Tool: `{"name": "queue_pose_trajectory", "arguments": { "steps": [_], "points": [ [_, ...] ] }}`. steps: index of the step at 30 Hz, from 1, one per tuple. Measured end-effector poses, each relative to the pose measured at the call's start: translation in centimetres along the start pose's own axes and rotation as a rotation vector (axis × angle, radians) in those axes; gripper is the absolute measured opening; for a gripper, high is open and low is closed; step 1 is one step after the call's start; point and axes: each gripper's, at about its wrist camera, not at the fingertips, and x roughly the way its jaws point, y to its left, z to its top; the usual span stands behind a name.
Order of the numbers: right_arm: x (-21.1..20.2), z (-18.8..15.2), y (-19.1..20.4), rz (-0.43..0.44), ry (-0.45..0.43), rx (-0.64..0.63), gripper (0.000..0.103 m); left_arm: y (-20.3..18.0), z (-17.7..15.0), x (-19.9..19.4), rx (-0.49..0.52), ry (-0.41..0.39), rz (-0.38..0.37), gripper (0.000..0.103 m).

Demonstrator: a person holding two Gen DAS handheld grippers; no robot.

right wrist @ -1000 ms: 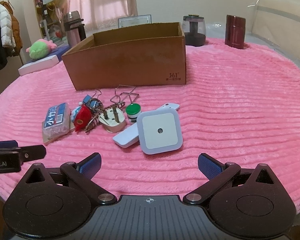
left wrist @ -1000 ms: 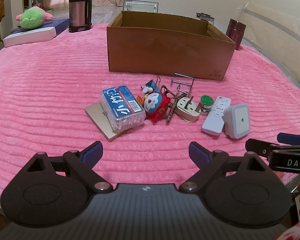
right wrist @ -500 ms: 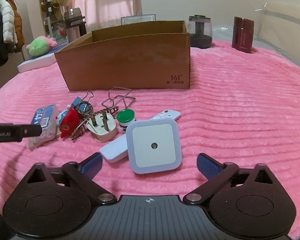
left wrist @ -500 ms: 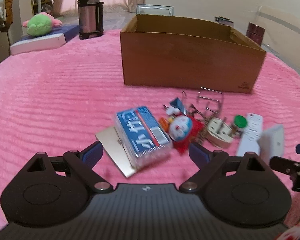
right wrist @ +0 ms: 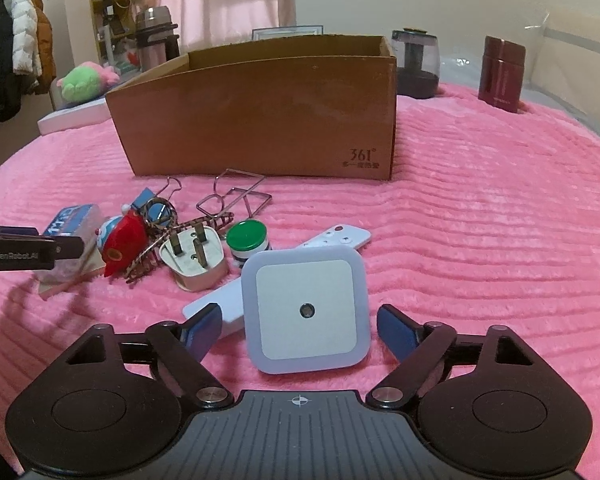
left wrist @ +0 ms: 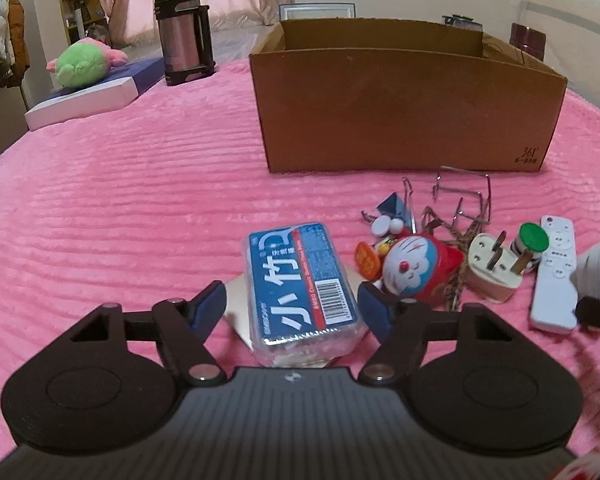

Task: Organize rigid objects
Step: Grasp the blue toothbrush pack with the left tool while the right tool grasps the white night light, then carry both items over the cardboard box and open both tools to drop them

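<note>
Left gripper (left wrist: 292, 306), jaws just narrowing, not yet pressing 1 blue tissue pack (left wrist: 302, 288), lower center. Right gripper (right wrist: 300, 326), likewise unclenched, straddling 1 square night light (right wrist: 306, 308). 1 cardboard box (right wrist: 260, 120), upper center.

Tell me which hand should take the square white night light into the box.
Right. Its tongs already straddle the night light and have just been closing, pads not yet touching. The left tongs straddle the blue tissue pack. The cardboard box stands open behind.
</note>
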Motion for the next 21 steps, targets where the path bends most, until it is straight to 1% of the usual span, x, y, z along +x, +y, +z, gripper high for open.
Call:
{"name": "queue_pose_trajectory", "arguments": {
  "steps": [2,4,8,10,15,21],
  "points": [
    [0.2,-0.1,-0.1,0.007,-0.002,0.006,0.078,0.3,0.0,0.2,-0.008,0.003,-0.015,0.065],
    [0.2,-0.1,-0.2,0.010,-0.005,0.005,0.074,0.6,0.1,0.5,-0.008,0.008,-0.024,0.059],
    [0.0,0.0,0.0,-0.006,-0.008,-0.024,0.063,0.8,0.3,0.6,-0.001,0.001,-0.027,0.057],
    [0.0,-0.1,0.1,-0.010,-0.005,-0.031,0.062,0.8,0.3,0.6,-0.003,-0.001,-0.025,0.053],
    [-0.5,-0.2,0.4,-0.036,-0.006,-0.043,0.062,1.1,0.3,0.4,0.006,0.009,-0.028,0.052],
    [-2.0,0.2,0.4,-0.045,-0.027,-0.026,0.062,2.3,0.1,-1.3,0.010,0.006,-0.049,0.052]
  ]
}}
